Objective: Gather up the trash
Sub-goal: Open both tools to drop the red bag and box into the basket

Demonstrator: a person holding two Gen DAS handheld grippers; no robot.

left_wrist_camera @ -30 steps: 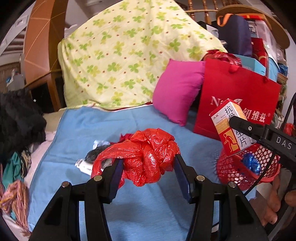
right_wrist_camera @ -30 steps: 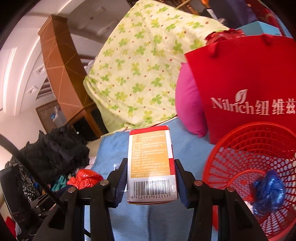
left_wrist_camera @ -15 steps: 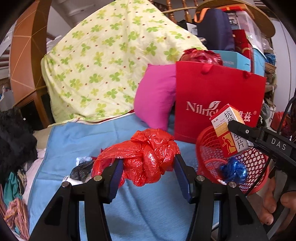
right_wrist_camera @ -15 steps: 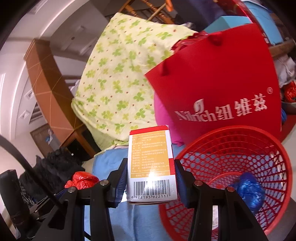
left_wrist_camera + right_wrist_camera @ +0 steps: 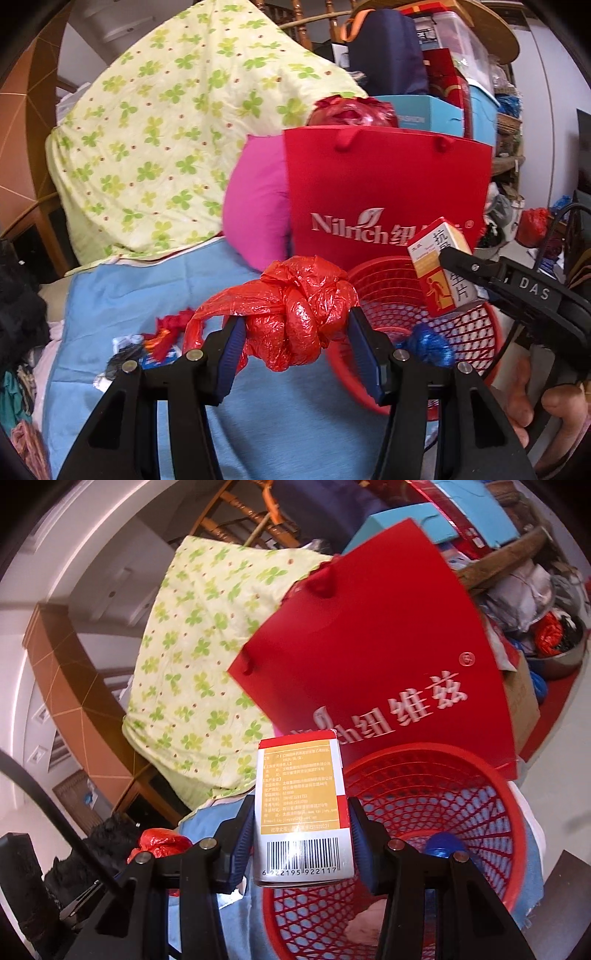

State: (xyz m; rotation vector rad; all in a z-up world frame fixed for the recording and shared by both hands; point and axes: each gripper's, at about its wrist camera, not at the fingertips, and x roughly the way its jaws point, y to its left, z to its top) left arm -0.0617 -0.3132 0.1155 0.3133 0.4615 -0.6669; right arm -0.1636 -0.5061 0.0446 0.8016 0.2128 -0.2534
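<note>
My left gripper (image 5: pixel 295 343) is shut on a crumpled red plastic bag (image 5: pixel 291 314), held above the blue sheet just left of the red mesh basket (image 5: pixel 391 288). In the right wrist view my right gripper (image 5: pixel 301 834) is shut on an orange and white medicine box (image 5: pixel 301 805) with a barcode, held over the near rim of the basket (image 5: pixel 491 797). That box (image 5: pixel 441 273) also shows at the right of the left wrist view, over the basket. A blue crumpled bag (image 5: pixel 428 347) lies inside the basket.
A red paper shopping bag (image 5: pixel 388 195) stands behind the basket, next to a pink cushion (image 5: pixel 255 218) and a clover-print quilt (image 5: pixel 166 129). Small scraps (image 5: pixel 147 343) lie on the blue sheet (image 5: pixel 122 295) at the left. Dark clothes (image 5: pixel 18 314) pile at the far left.
Both grippers have moved right toward the basket with their loads. The medicine box now hangs over the basket rim, and the right gripper has rolled, tilting its view.
</note>
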